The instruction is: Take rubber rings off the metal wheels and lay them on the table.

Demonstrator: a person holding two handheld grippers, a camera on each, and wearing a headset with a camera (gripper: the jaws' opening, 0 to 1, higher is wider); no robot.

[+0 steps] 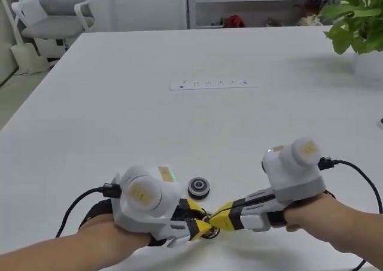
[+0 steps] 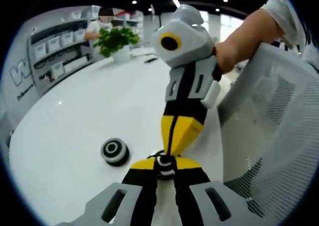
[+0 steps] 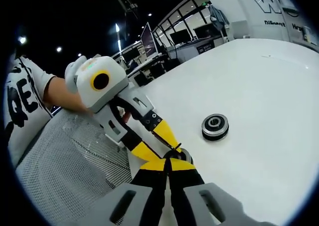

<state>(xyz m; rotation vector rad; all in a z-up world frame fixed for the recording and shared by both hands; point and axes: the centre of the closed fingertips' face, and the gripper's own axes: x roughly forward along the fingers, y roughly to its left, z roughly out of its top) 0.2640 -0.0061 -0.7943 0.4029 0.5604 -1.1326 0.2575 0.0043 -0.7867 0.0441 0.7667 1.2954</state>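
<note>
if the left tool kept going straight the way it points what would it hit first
Past the small wheel in the left tool's own tips, the right tool, facing it nose to nose, seemingly touching.

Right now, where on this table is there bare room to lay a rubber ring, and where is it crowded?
Bare: the wide stretch between the power strip and the loose wheel, and the left side of the table. Crowded: the near edge, where the left gripper and right gripper meet on the held wheel.
</note>
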